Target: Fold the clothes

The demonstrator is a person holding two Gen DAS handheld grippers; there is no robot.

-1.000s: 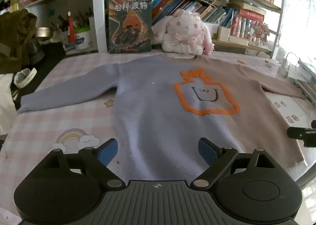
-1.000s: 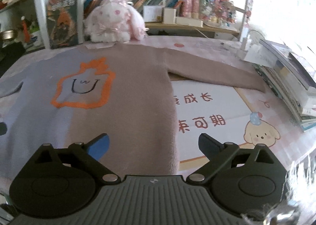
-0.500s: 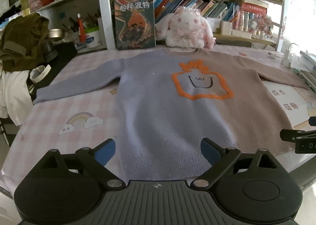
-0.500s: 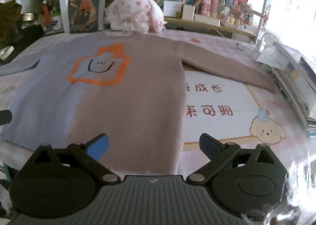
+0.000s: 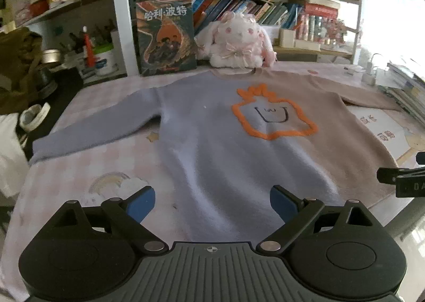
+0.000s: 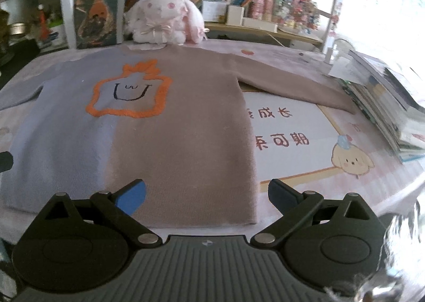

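Note:
A two-tone sweater (image 5: 225,148), lilac on its left half and tan on its right, lies flat on the table with both sleeves spread and an orange outlined figure on the chest. It also shows in the right wrist view (image 6: 180,132). My left gripper (image 5: 212,205) is open and empty above the lilac hem. My right gripper (image 6: 207,197) is open and empty above the tan hem and its right corner. Part of the right gripper shows at the right edge of the left wrist view (image 5: 401,177).
A pink checked table cover (image 5: 79,169) with a printed mat (image 6: 297,137) lies under the sweater. A plush rabbit (image 5: 236,42) and an upright book (image 5: 166,36) stand behind the collar. Stacked books (image 6: 385,95) sit at the right; dark clutter (image 5: 24,68) at the left.
Both grippers drew back toward the hem edge half a second ago, then moved forward a little over the hem. Both stayed open. The sweater has not moved.

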